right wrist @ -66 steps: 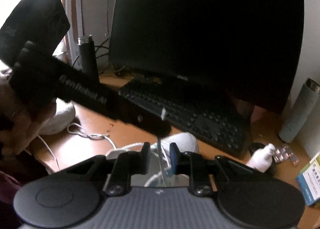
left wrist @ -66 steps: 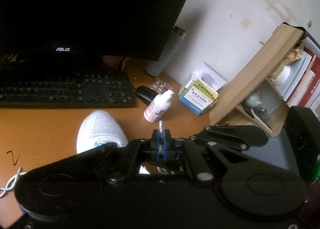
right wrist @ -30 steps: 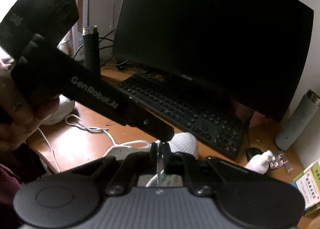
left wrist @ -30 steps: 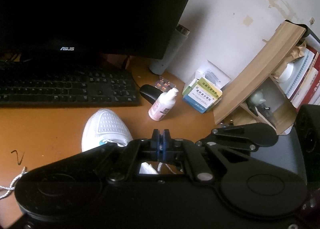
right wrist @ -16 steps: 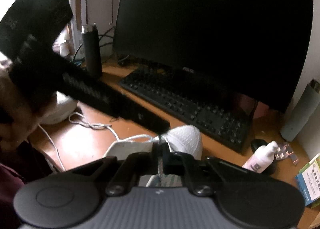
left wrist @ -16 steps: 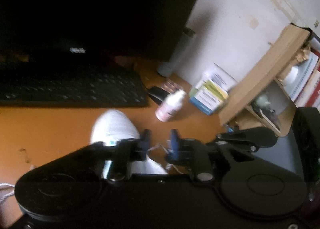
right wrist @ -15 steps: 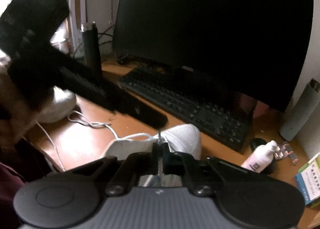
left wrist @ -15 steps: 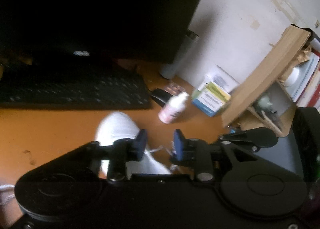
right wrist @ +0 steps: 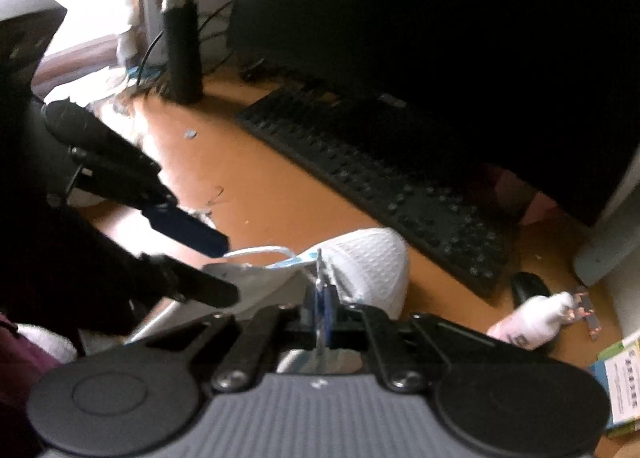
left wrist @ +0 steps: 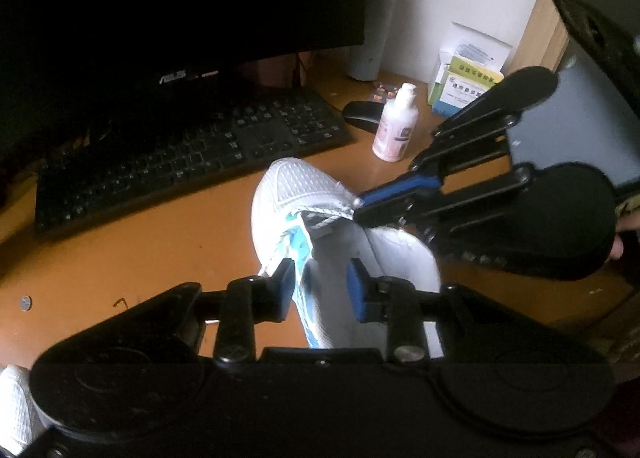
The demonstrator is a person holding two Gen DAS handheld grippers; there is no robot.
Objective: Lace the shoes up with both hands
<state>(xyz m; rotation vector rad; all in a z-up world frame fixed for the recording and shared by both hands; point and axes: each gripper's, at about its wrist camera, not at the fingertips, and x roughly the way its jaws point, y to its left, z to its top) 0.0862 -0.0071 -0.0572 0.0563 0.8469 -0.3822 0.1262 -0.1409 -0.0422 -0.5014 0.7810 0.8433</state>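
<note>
Left gripper [left wrist: 320,284] fills lower frame, jaws closing, nothing pinched, straddling white shoe [left wrist: 304,193] at centre on desk [left wrist: 140,254]; heel hidden. Right gripper [left wrist: 356,209], mid-right, clamped tight on lace [left wrist: 326,219]; lace end hard to make out.

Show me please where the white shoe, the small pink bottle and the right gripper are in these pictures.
white shoe [left wrist: 298,181]: left wrist view, on the mesh toe.
small pink bottle [left wrist: 394,125]: left wrist view, on the labelled body.
right gripper [left wrist: 356,209]: left wrist view, at its fingertips, shut on the lace [left wrist: 326,220].
</note>
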